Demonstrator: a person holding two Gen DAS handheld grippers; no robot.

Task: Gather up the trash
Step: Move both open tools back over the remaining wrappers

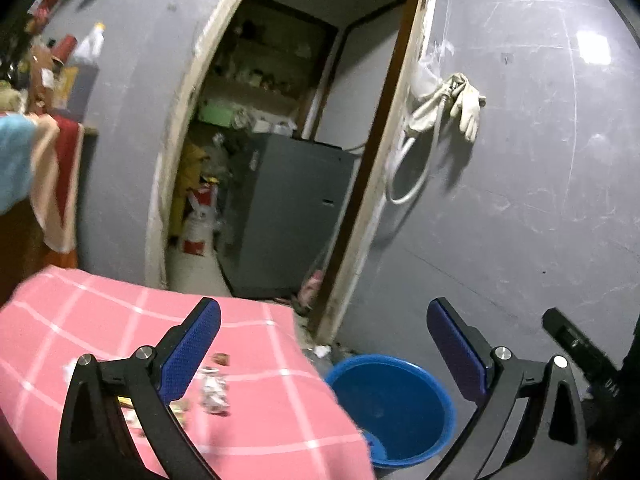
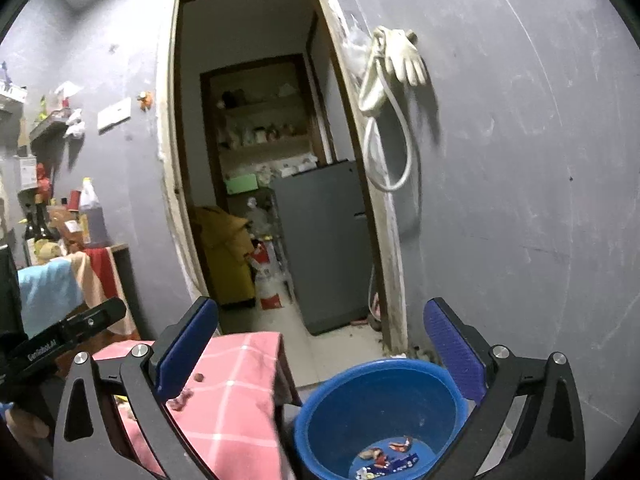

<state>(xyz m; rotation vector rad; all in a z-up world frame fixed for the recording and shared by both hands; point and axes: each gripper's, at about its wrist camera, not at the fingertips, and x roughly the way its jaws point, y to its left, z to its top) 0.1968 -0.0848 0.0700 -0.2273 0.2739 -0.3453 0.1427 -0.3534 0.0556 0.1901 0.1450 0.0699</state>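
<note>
Currently both tongs spread wide, nothing between pads: left gripper (image 1: 324,344), right gripper (image 2: 320,344). Pink checked tablecloth (image 1: 256,420) covers table; crumpled wrappers (image 1: 214,392) lie on it, near edge. Blue bucket (image 2: 312,412) on floor just beside table, several wrappers in bucket (image 2: 386,458) at bottom. Grey scuffed wall (image 1: 520,200) ahead, open doorway (image 2: 168,160) to back room with grey fridge (image 2: 324,248). White glove (image 2: 404,56) and hose hang beside door frame.
</note>
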